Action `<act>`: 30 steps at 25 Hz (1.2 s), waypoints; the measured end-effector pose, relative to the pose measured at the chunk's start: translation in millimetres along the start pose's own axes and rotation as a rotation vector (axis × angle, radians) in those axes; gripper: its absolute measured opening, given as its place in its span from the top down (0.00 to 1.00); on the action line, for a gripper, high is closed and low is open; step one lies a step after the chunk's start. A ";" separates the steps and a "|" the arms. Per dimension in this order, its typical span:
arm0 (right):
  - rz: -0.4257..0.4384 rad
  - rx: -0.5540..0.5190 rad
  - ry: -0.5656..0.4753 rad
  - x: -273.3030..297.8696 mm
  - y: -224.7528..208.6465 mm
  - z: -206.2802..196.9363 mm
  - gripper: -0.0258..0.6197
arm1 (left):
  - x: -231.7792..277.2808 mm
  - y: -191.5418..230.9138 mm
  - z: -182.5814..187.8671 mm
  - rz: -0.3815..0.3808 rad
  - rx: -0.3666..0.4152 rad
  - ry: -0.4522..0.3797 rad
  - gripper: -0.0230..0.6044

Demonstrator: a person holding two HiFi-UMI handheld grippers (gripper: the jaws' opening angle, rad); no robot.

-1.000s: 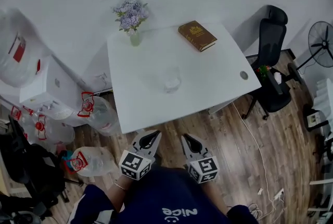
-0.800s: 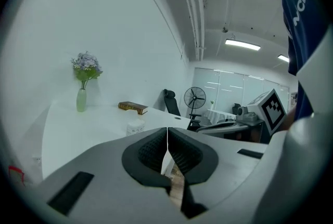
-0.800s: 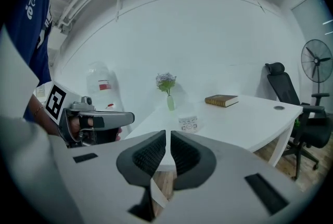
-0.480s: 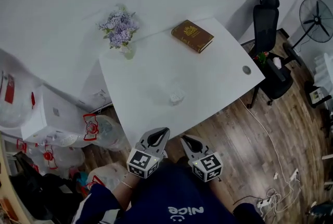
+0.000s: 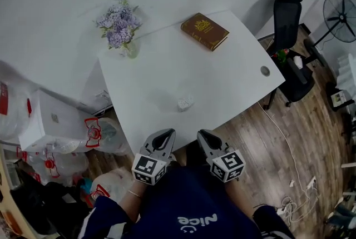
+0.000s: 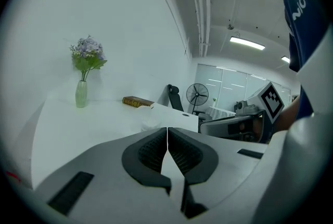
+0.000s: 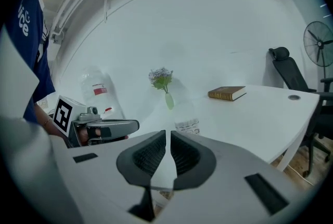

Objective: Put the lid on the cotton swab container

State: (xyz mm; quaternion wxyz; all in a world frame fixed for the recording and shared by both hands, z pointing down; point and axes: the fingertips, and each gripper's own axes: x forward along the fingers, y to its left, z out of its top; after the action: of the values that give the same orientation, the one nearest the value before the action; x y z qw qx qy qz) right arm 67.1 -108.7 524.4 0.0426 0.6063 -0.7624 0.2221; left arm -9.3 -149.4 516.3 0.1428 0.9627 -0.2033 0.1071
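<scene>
A small clear cotton swab container (image 5: pixel 185 102) stands on the white table (image 5: pixel 233 76), toward its near edge; I cannot make out a separate lid. My left gripper (image 5: pixel 164 136) and right gripper (image 5: pixel 203 136) hover side by side short of the table's front edge, over the floor, both shut with nothing in them. In the right gripper view the container (image 7: pixel 187 125) stands just beyond the closed right gripper (image 7: pixel 167 136), with the left gripper (image 7: pixel 99 129) beside it. In the left gripper view the left gripper (image 6: pixel 167 132) is shut, and the container (image 6: pixel 151 123) shows faintly ahead.
A vase of purple flowers (image 5: pixel 118 32) and a brown book (image 5: pixel 204 31) stand at the table's far side. An office chair (image 5: pixel 286 15) and a fan (image 5: pixel 340 10) are to the right. Water bottles (image 5: pixel 100 129) lie on the floor to the left.
The head view has shifted, so the table sits lower and nearer in the frame. Both grippers stay shut and close together below its front edge.
</scene>
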 end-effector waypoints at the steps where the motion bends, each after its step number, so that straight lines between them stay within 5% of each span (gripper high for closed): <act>1: 0.017 -0.004 0.003 3.2 -5.7 4.2 0.87 | 5.0 2.6 -1.5 0.021 -0.004 0.005 0.93; 15: 0.234 -0.085 0.073 74.1 -87.8 59.4 0.87 | 68.0 57.1 -3.0 0.325 -0.123 0.025 0.93; 21: 0.421 -0.199 0.171 101.6 -95.1 69.5 0.87 | 72.5 81.9 -2.9 0.455 -0.235 -0.020 0.93; 23: 0.494 -0.187 0.196 111.4 -95.2 75.6 0.83 | 78.4 82.1 -2.5 0.453 -0.211 0.000 0.93; 25: 0.579 -0.204 0.237 121.1 -91.6 77.7 0.68 | 84.5 79.3 -4.1 0.449 -0.154 0.046 0.93; 30: 0.776 -0.279 0.329 141.0 -79.1 80.5 0.68 | 89.9 69.6 -22.8 0.430 -0.062 0.143 0.92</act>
State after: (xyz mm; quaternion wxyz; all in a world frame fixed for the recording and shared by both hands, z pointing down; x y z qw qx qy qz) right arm 121.4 -280.9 522.0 0.1585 0.2202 -0.9393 0.2101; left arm 38.4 -235.5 577.6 0.1603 0.8823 -0.3965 0.1968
